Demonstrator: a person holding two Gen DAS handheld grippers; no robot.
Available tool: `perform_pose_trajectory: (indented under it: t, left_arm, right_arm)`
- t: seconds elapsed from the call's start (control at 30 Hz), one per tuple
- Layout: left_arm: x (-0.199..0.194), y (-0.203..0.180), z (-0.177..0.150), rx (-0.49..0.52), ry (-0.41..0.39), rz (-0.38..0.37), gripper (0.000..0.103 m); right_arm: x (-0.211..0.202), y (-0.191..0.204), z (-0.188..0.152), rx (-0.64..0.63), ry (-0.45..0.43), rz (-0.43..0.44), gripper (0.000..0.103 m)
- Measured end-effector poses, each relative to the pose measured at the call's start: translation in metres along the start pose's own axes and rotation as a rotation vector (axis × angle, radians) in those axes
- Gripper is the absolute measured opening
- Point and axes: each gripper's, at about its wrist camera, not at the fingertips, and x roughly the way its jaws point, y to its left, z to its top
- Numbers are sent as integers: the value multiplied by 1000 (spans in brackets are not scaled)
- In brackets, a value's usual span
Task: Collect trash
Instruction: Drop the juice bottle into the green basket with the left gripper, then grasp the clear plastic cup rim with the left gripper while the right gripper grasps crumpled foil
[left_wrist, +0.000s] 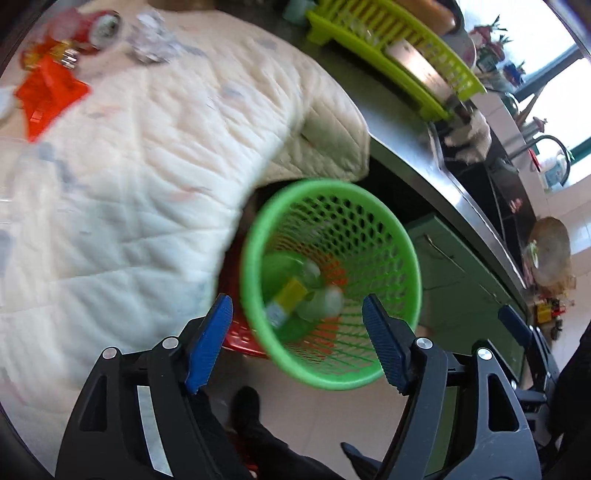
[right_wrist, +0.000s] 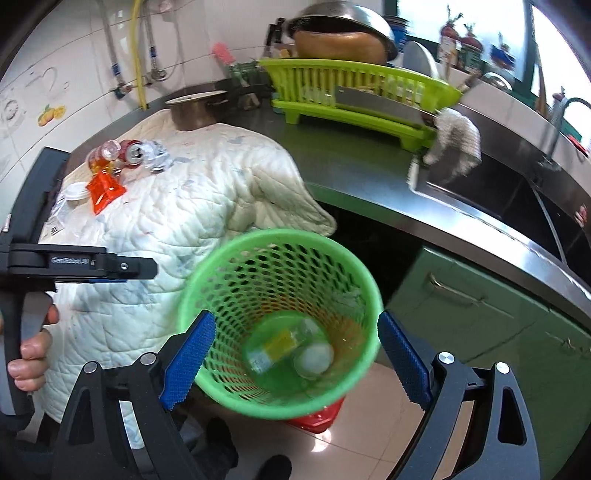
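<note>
We read one marking only: white lettering on the side of the left gripper, in the right wrist view, left of the green basket. It looks like "GenRobot.AI", though blur leaves us unsure. The label on the bottle inside that basket is too smeared to read.

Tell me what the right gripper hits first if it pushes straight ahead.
Probably the green basket: the open right gripper points into its mouth, so it would likely meet the near rim or the trash inside. Depth is unclear.
</note>
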Motion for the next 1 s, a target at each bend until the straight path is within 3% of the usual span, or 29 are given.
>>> perform_pose_trajectory:
  t: [0.43,0.53,0.73,0.9,1.0]
  left_arm:
    - [-98,96,1,-103,-273,286,72]
    - [-108,122,5,-141,-298,337,72]
    - [-109,162,15,-205,-300,326,72]
    - [-97,178,26,-182,-286,332,72]
    - [-90,182,33,-161,-274,312,67]
  right_arm:
    - [22,70,44,-140,-31,119,87]
    - [27,86,52,-162,-32,142,87]
    - [35,115,67,-201,-42,176,87]
    - [41,134,77,-215,-47,189,87]
    - [48,144,84,-222,-43,191,87]
